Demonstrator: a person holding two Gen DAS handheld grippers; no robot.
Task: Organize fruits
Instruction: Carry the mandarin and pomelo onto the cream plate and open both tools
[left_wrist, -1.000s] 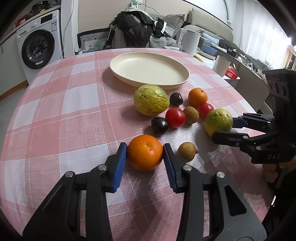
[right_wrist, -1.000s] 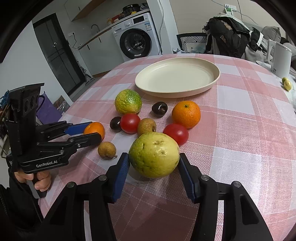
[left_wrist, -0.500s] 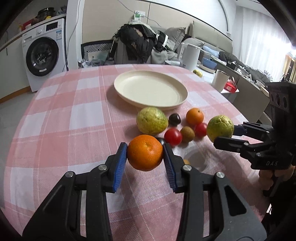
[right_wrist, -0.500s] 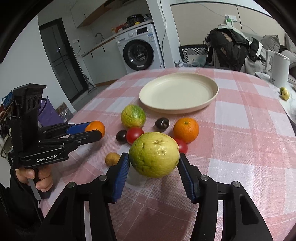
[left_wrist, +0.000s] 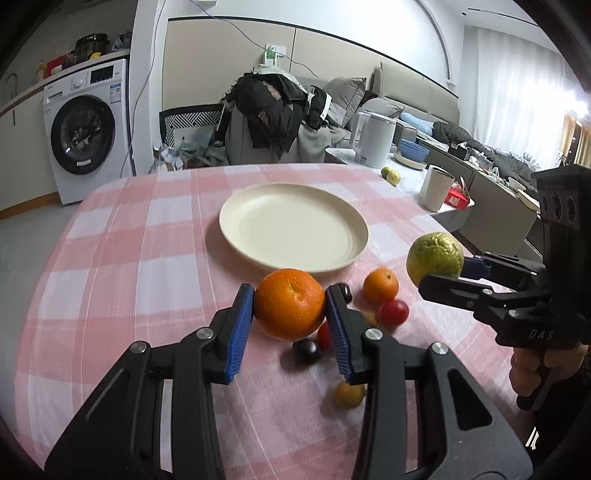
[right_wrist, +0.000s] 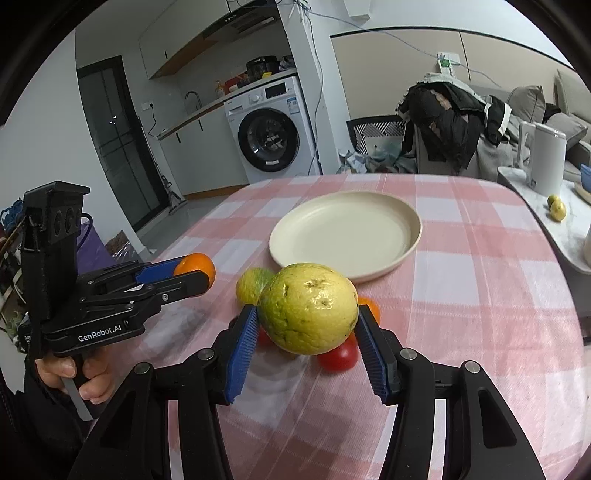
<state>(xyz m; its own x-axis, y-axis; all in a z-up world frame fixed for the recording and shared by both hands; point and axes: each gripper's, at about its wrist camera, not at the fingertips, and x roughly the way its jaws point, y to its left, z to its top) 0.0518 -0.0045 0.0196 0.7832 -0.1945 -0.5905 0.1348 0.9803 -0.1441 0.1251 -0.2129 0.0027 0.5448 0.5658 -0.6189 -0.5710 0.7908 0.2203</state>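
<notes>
My left gripper (left_wrist: 290, 310) is shut on a large orange (left_wrist: 290, 308) and holds it above the table, short of the empty cream plate (left_wrist: 293, 230). My right gripper (right_wrist: 306, 328) is shut on a big yellow-green citrus (right_wrist: 308, 308), also lifted; it shows at the right in the left wrist view (left_wrist: 435, 258). Left on the cloth are a small orange (left_wrist: 380, 285), a red tomato (left_wrist: 394, 312), a dark plum (left_wrist: 307, 350), a brown longan (left_wrist: 349, 394) and a second green citrus (right_wrist: 253, 284).
The round table has a pink checked cloth (left_wrist: 147, 258). A side table at the right holds a white kettle (left_wrist: 375, 138), a cup (left_wrist: 437, 186) and small limes (left_wrist: 391, 175). A chair heaped with clothes (left_wrist: 273, 110) and a washing machine (left_wrist: 86, 136) stand beyond.
Both grippers have lifted their fruits off the cloth and carried them up and forward toward the plate. The remaining fruits have not moved.
</notes>
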